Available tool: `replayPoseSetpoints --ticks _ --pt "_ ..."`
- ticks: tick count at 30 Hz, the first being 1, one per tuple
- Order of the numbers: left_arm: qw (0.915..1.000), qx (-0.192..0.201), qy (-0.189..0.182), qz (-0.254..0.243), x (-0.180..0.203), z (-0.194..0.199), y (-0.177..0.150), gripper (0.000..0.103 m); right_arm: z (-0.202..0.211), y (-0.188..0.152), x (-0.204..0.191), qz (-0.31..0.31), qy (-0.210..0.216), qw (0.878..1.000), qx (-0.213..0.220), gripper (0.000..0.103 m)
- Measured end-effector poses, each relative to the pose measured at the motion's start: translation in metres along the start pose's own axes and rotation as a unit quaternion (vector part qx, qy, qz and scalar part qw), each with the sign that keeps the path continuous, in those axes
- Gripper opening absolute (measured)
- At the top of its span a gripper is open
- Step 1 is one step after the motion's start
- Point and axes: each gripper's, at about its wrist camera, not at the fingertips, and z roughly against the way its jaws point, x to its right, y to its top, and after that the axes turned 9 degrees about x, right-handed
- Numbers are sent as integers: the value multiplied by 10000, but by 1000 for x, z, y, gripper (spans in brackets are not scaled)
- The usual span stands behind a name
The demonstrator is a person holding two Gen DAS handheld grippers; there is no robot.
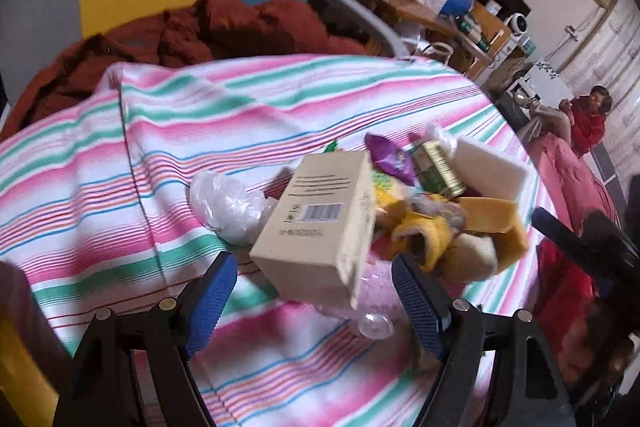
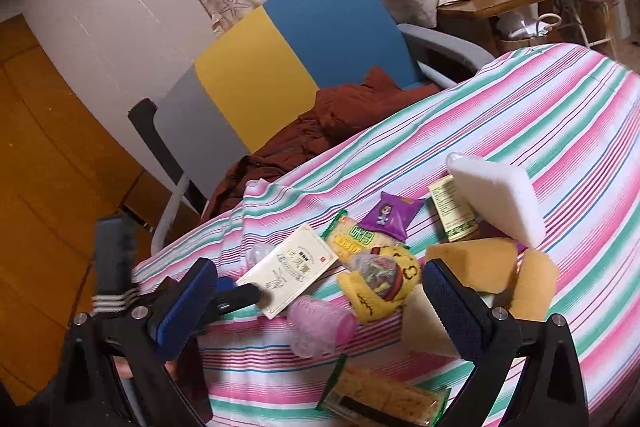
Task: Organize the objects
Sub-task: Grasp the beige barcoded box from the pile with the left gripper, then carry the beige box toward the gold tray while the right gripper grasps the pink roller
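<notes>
Left tongs (image 1: 312,291): spread wide, blue pads either side of a cream cardboard box with a barcode (image 1: 320,227); the box sits tilted between them, and whether either pad touches it cannot be told.
Box handling: looks stiff and light; the flat long sides seem the best place to pinch.
Pile: on the striped pink, green and white cloth over the worktop (image 1: 120,167), a crumpled clear plastic bag (image 1: 224,205) lies left of the box; a yellow knitted sock (image 2: 380,283), purple snack packet (image 2: 394,217) and white foam block (image 2: 500,199) lie to its right.
Soft goods: the sock and tan sponge pieces (image 2: 472,259) should squash under grip; the pink ribbed plastic cup (image 2: 320,323) may slip.
Right tongs (image 2: 320,307): wide apart, empty, above the pile.
Containers: none seen; the wrapped cracker pack (image 2: 384,399) lies nearest.
</notes>
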Motion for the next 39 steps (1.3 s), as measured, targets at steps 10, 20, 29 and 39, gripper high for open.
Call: replayPoseSetpoints --ticks 10,20,29,39 --pt "9996 -198 -83 -199 13 -25 -1 55 -4 -5 0 -134 177 9995 -226 103" --pt "9933 813 793 211 13 63 -62 50 -17 -15 -5 -208 402 9970 -631 103" --pt "9906 479 1277 97 29 42 -112 52 -30 -32 -29 792 97 9921 -968 103" --pt "9921 864 911 5 36 56 -115 51 -51 -51 -22 555 -232 9866 -1518 101"
